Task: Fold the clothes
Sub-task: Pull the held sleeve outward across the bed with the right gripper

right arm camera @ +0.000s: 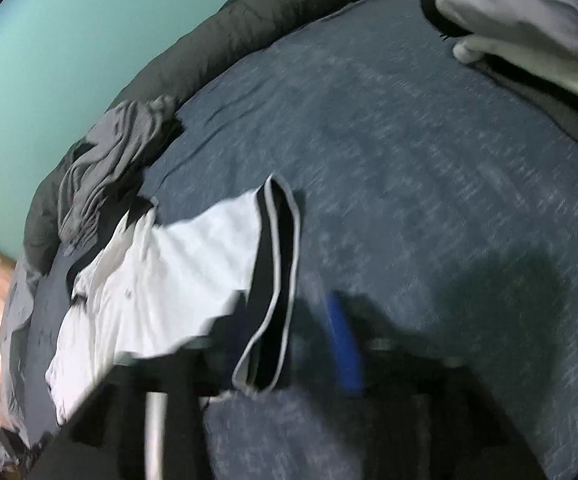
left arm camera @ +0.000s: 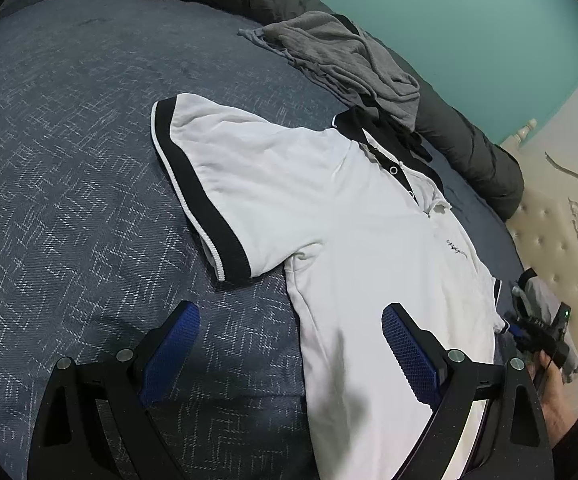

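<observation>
A soft white polo shirt (left arm camera: pixel 329 208) with ribbed black cuffs lies flat on the woven blue bedspread (left arm camera: pixel 69 160), just ahead of the left gripper (left arm camera: pixel 289 344), whose jaws gape empty. The right gripper (right arm camera: pixel 289 344) is blurred, parted, the sleeve cuff (right arm camera: pixel 277 280) between its fingers; open bedspread lies beyond.

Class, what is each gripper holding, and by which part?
Left gripper: nothing. Right gripper: sleeve cuff of the polo shirt lies between open jaws, apparently ungripped.

You see white polo shirt (left arm camera: pixel 329 208), black-banded sleeve cuffs; blue-grey flecked bedspread (left arm camera: pixel 69 160); grey garment (left arm camera: pixel 349 60) beyond your blue-padded left tool (left arm camera: pixel 289 344).
</observation>
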Demonstrator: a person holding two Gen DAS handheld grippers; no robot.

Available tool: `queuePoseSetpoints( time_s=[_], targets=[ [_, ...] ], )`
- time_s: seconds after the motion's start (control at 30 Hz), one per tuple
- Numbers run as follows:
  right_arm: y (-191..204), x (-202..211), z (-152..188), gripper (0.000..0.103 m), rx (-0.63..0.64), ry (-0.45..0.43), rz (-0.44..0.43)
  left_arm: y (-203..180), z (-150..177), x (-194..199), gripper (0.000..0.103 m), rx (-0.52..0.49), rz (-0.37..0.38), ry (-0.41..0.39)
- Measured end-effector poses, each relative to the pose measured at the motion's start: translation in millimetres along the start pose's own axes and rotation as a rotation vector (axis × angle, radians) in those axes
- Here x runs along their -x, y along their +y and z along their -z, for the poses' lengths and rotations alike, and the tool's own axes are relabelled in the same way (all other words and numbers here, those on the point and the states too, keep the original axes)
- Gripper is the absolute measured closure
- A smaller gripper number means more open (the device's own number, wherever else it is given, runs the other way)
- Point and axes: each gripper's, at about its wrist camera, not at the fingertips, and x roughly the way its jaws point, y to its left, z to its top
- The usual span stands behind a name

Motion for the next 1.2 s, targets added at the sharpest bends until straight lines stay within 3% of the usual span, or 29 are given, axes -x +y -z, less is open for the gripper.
queuePoseSetpoints(
  time_s=[0.3, 0.33, 0.37, 0.43, 0.47, 0.63, 0.8, 1.2],
  targets=[
    [20.9, -37.0, -6.3, 0.053, 0.088, 0.05, 0.064, 1.2, -0.5, -2.4, 0.008, -0.003, -0.014, 0.001],
    [22.2, -36.8, -5.6, 0.058, 0.1, 0.041, 0.07, 1.2, -0.4, -2.7, 0.008, -0.004, -0.015, 0.003],
    [23.8, -36.5, -4.9, 0.075, 0.113, 0.033, 0.076, 1.1, -0.3, -3.0, 0.008, -0.005, -0.015, 0.003],
    [28.5, -35.1, -4.6, 0.087, 0.143, 0.025, 0.081, 1.0, -0.1, -3.7, 0.008, -0.007, -0.017, 0.005],
    [30.9, -34.3, -4.4, 0.099, 0.158, 0.021, 0.083, 0.9, 0.0, -3.9, 0.008, -0.008, -0.017, 0.005],
    [28.6, -14.3, -12.0, 0.101, 0.153, -0.03, 0.094, 0.0, 0.6, -4.2, 0.008, -0.008, -0.017, 0.004],
    [11.8, 10.2, -28.2, 0.102, 0.1, -0.113, 0.165, 1.0, 0.1, -3.8, 0.008, -0.004, -0.02, -0.001],
    [-4.0, -11.8, -46.0, 0.102, 0.08, -0.063, 0.313, 11.1, -5.7, -1.9, 0.008, 0.003, -0.026, -0.006]
  ],
)
